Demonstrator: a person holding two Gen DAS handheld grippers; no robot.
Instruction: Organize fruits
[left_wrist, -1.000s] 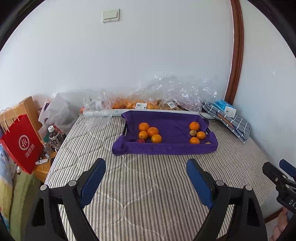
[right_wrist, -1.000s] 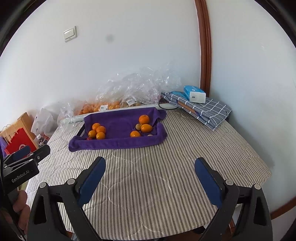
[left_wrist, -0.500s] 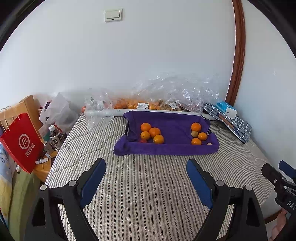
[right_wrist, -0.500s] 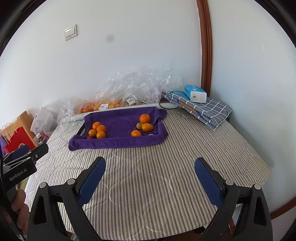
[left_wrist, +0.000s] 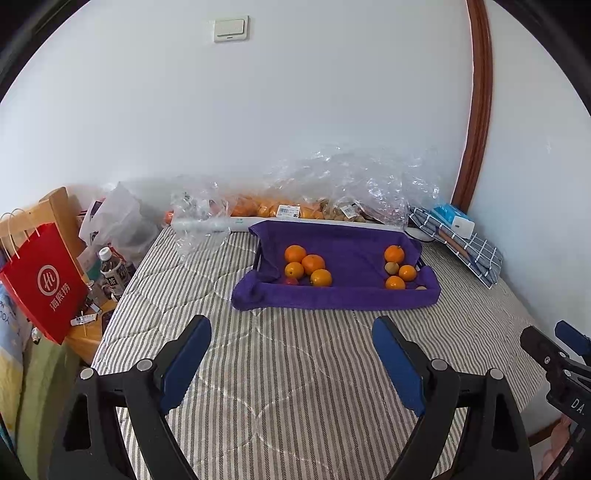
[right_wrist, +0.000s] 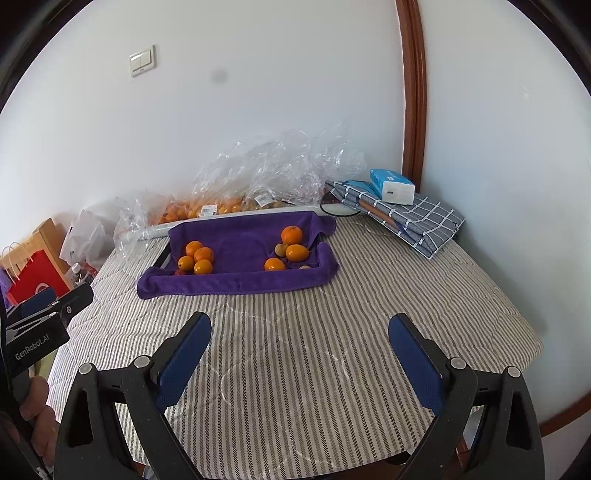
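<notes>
A tray draped in a purple towel (left_wrist: 343, 295) (right_wrist: 236, 284) sits at the far side of the striped table. Several oranges (left_wrist: 313, 264) (right_wrist: 199, 254) cluster in its left half. More oranges (left_wrist: 394, 254) (right_wrist: 297, 252) and a brownish kiwi (left_wrist: 391, 267) (right_wrist: 281, 249) lie in its right half. My left gripper (left_wrist: 291, 354) hovers open over the near table, well short of the tray. My right gripper (right_wrist: 299, 350) is open too, with nothing between its fingers. Each gripper shows at the edge of the other's view.
Clear plastic bags of fruit (left_wrist: 332, 199) (right_wrist: 266, 184) lie along the wall behind the tray. A folded checked cloth (right_wrist: 413, 218) with a tissue pack (right_wrist: 391, 186) sits at the back right. A red paper bag (left_wrist: 44, 284) and bottles (left_wrist: 110, 273) stand left of the table.
The scene has shifted very slightly in both views. Both grippers stay open and nothing on the table has moved.
</notes>
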